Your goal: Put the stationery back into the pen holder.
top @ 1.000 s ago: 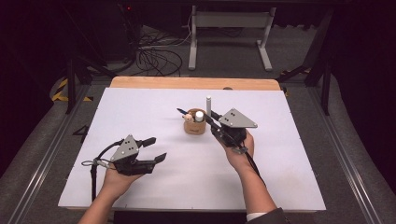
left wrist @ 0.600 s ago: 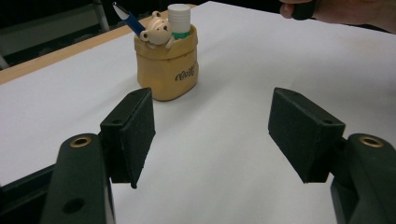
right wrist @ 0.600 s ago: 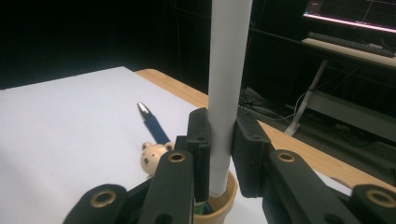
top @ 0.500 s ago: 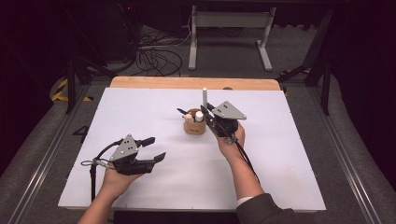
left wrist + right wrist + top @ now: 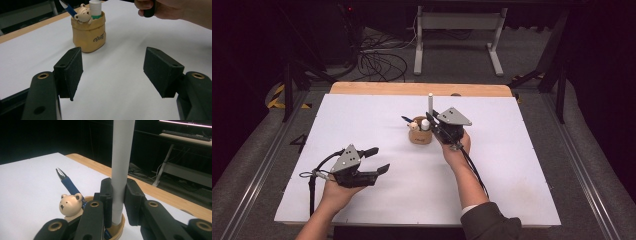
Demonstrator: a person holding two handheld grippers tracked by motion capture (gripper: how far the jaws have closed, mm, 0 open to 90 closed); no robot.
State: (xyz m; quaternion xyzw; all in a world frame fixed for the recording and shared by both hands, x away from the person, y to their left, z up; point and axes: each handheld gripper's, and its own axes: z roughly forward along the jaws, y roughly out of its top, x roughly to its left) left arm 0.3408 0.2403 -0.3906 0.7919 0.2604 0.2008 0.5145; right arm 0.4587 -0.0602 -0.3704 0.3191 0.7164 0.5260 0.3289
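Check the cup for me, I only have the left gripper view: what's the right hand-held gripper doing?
Observer: The right hand-held gripper is shut on a white stick, held upright with its lower end inside the tan cup.
Operator: What else is in the cup behind the bear?
Observer: The bear head tops a stick; the blue pen leans out beside it.
Operator: And my own gripper?
Observer: The left hand-held gripper is open with nothing between its pads, well apart from the cup.

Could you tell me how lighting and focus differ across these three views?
High view: the white table is bright, the surroundings nearly black. Left gripper view: the tan holder is sharp, the near pads softer. Right gripper view: dark background, the white tube slightly soft, clamped in the right gripper.
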